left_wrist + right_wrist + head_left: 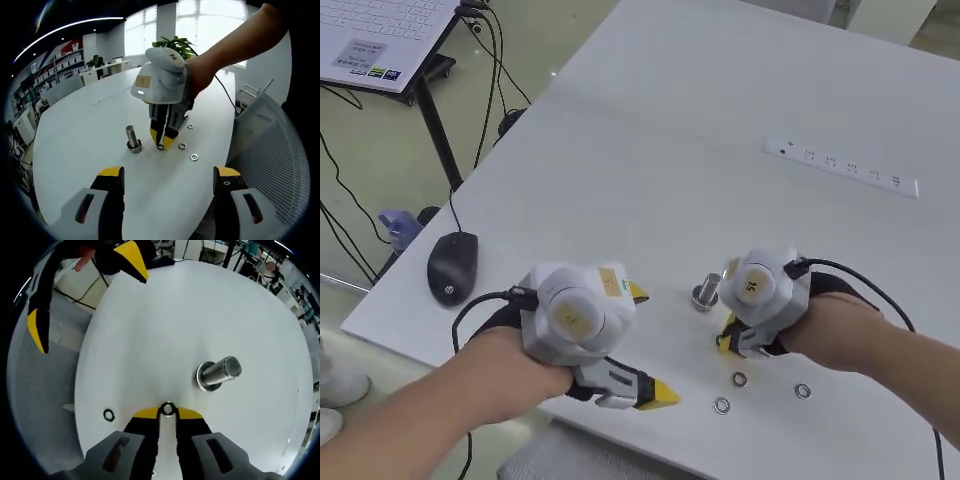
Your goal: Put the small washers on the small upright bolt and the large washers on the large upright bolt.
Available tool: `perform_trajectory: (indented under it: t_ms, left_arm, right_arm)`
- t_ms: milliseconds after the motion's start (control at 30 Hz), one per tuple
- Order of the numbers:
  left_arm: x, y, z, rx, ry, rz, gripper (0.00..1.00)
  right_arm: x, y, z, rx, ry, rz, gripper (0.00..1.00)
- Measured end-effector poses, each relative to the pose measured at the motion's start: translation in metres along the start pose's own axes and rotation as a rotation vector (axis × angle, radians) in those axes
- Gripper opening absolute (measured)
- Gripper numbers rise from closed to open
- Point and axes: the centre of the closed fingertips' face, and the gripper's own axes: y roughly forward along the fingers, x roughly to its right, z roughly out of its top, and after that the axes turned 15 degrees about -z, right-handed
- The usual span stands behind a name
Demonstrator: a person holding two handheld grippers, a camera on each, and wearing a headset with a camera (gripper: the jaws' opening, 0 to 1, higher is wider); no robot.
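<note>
The right hand-held gripper (168, 415) points down at the table (720, 120), its jaws drawn almost together. Its yellow tips pinch a washer (168, 409) that sits right at the table surface. The right gripper view shows the ring caught in the notch between the two tips. The left gripper view shows the same tips meeting the tabletop with the ring at their ends.

Just beside this hand-held gripper stands the upright bolt (218, 372), head down and threaded shank up. It has a wider collar at its foot, and I cannot tell whether that is the bolt's own head or a washer already on it. The pinched washer is near the bolt but apart from it.

Three loose washers (722, 405) lie flat on the table close to the right hand-held gripper, toward the near edge and apart from one another. Their sizes are too small to compare.

The left hand-held gripper (169, 172) hangs off to the side with its jaws spread wide and nothing between them. It faces the bolt and the other hand-held gripper.

Farther out on the table are a black computer mouse (452, 265) near the left edge and a white power strip (840, 165) toward the far side. Beyond the table an open laptop (380, 35) sits on a stand.
</note>
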Motion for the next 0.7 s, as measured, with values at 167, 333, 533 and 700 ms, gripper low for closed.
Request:
perform_trajectory:
  t_ms: [167,333,533,700]
  left_arm:
    - [0.001,-0.002,-0.001,-0.008,0.004,0.000,0.71]
    - [0.002,-0.002,-0.004,-0.015,0.003,0.001,0.70]
    - [0.002,-0.003,-0.005,-0.010,-0.002,0.002,0.70]
    - [0.000,-0.003,-0.005,0.016,-0.020,-0.003,0.73]
  right_arm:
    - [0.000,-0.001,-0.001,0.001,0.006,-0.002,0.12]
    - [0.002,-0.007,-0.004,0.002,0.045,-0.001,0.12]
    - [0.003,-0.019,-0.015,-0.005,0.074,-0.015,0.12]
    - [0.005,-0.029,-0.028,-0.012,0.123,-0.034,0.12]
